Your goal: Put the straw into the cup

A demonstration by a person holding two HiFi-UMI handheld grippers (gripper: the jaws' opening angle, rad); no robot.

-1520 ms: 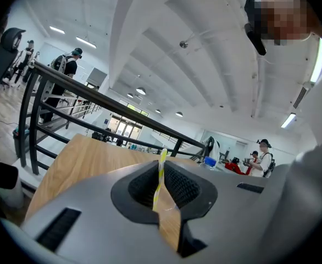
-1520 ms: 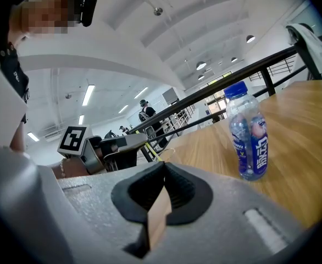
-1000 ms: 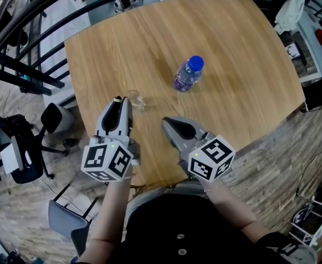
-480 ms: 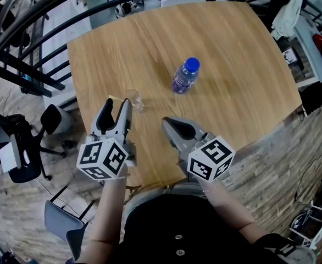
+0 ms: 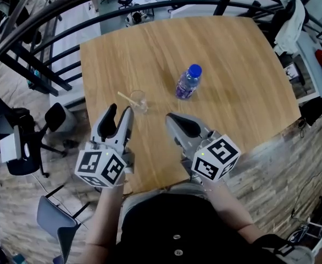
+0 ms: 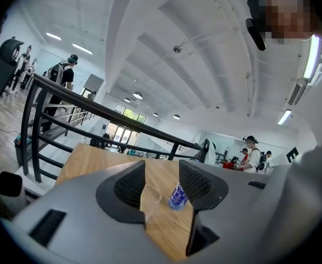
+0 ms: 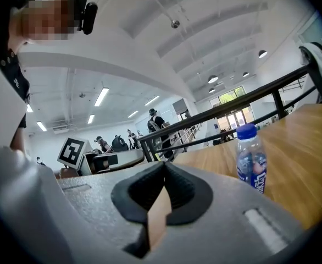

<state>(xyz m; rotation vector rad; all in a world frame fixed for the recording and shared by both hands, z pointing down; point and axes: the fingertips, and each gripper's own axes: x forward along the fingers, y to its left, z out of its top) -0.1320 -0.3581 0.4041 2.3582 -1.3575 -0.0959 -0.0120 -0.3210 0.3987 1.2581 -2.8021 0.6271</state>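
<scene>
Wooden surface [image 5: 232, 65], rounded corners, with a black railing beyond its far edge.

Left hand-held gripper [image 5: 120, 112]: just on the near side of the cup, tips pointing at it, not touching. Its jaws are spread. They have just been opening wide and then easing in a little. Nothing is pinched between them. Its own view shows bare wood in the gap, with the cup and bottle farther off.

Right hand-held gripper [image 5: 173, 117]: near and to the right of the cup, apart from it. Its jaws are pressed together, pads meeting, with nothing between them.

Bottle [image 5: 188, 82]: clear plastic with a blue cap and blue label. It stands upright to the right of the cup and a little farther away, well apart from it. I cannot tell its fill.

Cup [image 5: 139, 100]: small, clear, upright. It holds the straw and nothing else that I can make out.

Straw [image 5: 125, 97]: pale and thin. Its lower end is inside the cup, and the rest leans out over the rim to the far left. It sits just ahead of the left jaws' tips and is free of both hand-held grippers.
</scene>
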